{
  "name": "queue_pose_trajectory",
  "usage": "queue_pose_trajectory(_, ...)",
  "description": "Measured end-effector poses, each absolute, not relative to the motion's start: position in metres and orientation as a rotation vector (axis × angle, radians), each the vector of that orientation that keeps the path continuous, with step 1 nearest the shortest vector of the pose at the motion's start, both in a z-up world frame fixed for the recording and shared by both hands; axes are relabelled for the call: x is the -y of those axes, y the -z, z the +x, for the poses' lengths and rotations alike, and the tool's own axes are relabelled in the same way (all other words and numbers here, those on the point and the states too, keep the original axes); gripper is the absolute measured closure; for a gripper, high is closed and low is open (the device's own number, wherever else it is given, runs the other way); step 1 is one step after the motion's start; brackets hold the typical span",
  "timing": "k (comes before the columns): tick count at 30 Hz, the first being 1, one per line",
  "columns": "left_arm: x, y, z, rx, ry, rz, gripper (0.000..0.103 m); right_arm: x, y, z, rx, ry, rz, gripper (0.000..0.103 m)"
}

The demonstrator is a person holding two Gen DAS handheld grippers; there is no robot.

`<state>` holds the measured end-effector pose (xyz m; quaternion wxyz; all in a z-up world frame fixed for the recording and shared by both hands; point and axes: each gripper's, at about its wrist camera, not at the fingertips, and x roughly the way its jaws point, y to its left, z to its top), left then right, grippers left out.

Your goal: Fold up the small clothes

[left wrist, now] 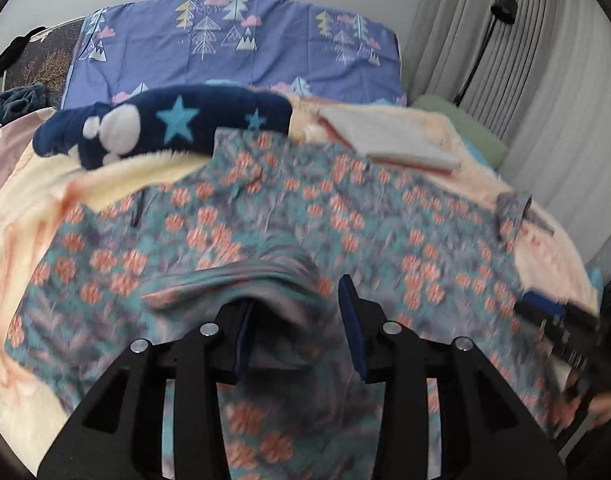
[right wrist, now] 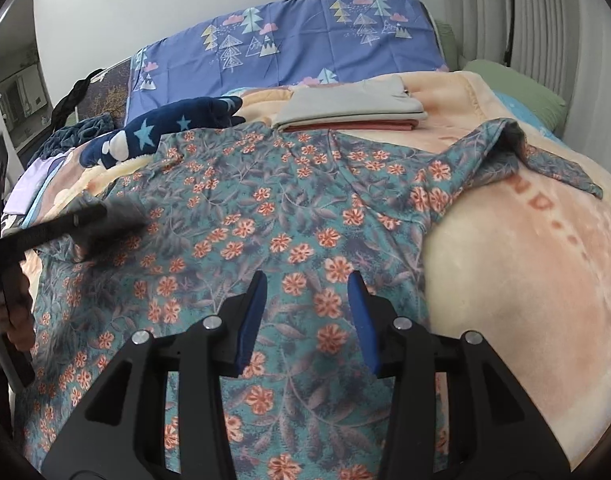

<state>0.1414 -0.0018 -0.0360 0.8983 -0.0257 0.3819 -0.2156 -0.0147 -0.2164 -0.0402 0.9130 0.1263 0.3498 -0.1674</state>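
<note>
Over floral garment (right wrist: pixel 241 216), right tool (right wrist: pixel 305 300) half-open.

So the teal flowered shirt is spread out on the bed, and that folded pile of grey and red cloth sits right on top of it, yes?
Not quite. The teal flowered shirt is spread on the bed, but the folded pile of grey and red cloth lies beyond it on the peach blanket, as the right wrist view shows.

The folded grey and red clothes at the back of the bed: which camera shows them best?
The right wrist view: the folded stack is sharp, and its grey and red layers are distinct. In the left wrist view it is blurred and looks mostly pale.
</note>
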Motion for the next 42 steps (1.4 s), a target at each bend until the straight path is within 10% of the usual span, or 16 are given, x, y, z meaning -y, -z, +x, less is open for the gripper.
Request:
queue_pose_trajectory(4,-0.021,0.034,0.115,-0.736,0.406,-0.021,0.045,0.211,0.035,-0.002,-0.727,0.282,0.255,0.06)
queue_pose_trajectory(21,-0.134,0.064,0.112,-0.796,-0.002,0.036,0.038,0.03,0.023,0.129,-0.785,-0.164,-0.051,0.045)
queue_pose_trajectory(24,-0.137,0.071,0.123,-0.824,0.0,0.011,0.038,0.022,0.034,0.149,-0.845,-0.065,-0.147,0.098)
queue_pose_trajectory(29,-0.132,0.073,0.126,-0.817,0.015,0.027,0.038,0.115,-0.005,0.11,-0.725,0.103,0.185,0.097)
queue_pose_trajectory(42,-0.112,0.074,0.118,-0.802,0.041,0.106,0.038,0.266,0.059,0.039,-0.813,0.131,0.678,0.05)
